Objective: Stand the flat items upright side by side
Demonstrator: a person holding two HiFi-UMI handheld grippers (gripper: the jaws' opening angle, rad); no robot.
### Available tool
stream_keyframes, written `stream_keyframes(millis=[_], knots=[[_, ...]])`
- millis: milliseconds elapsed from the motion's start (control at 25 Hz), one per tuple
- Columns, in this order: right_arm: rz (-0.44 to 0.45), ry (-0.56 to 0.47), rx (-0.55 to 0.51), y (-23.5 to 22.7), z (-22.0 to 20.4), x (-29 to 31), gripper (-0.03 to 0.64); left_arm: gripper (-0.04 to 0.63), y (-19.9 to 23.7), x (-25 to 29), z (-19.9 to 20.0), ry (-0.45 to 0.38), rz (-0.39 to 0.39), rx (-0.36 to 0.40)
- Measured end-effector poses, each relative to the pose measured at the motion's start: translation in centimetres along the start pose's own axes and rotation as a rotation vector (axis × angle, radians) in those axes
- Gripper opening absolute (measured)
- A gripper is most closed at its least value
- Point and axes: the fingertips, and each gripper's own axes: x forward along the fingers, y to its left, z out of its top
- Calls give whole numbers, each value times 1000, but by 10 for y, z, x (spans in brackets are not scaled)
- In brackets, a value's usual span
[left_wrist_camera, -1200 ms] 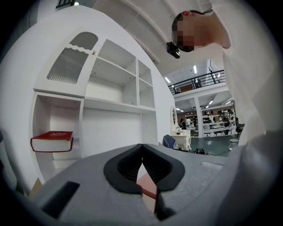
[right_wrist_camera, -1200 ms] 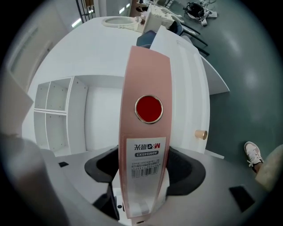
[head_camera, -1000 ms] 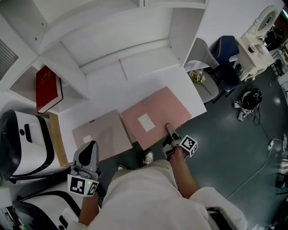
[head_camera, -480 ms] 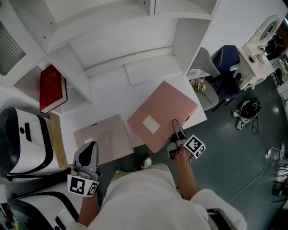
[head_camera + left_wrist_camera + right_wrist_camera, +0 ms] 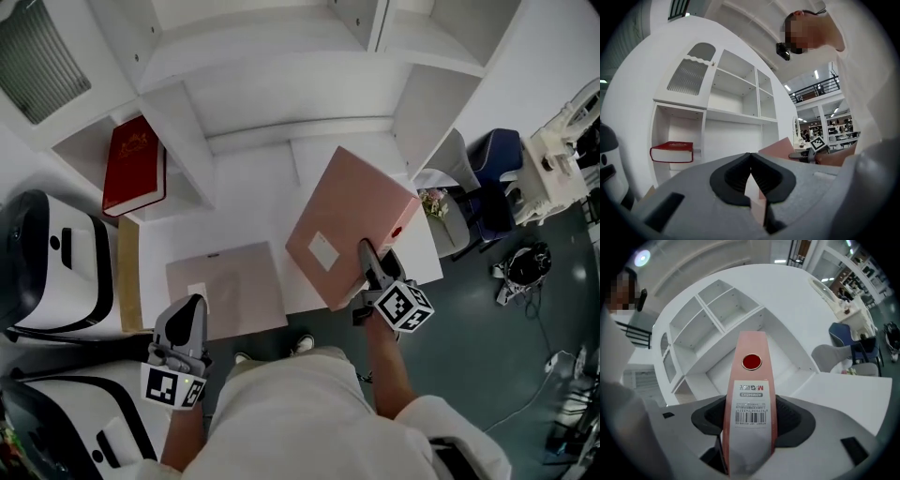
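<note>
The right gripper (image 5: 367, 255) clamps the pink folder (image 5: 342, 220) by its spine, holding it tilted over the white desk (image 5: 248, 202). At its eight o'clock a beige folder (image 5: 230, 286) lies flat. The left gripper (image 5: 190, 314), jaws meeting, seemingly on nothing, sits at that folder's seven o'clock.

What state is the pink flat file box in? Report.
Raised and tilted: the right gripper clamps the pink flat file box by its spine above the white desk.
</note>
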Motion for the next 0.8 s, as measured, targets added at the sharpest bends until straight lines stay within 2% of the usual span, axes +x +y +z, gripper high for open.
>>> stream_keyframes(millis=[440,800], knots=[[146,48,-357,85,-16,63,284,15,32,-49,-6,44,188,-8],[246,72,-640,145,-56,78,287,15,45,-81,-10,60,248,-18]])
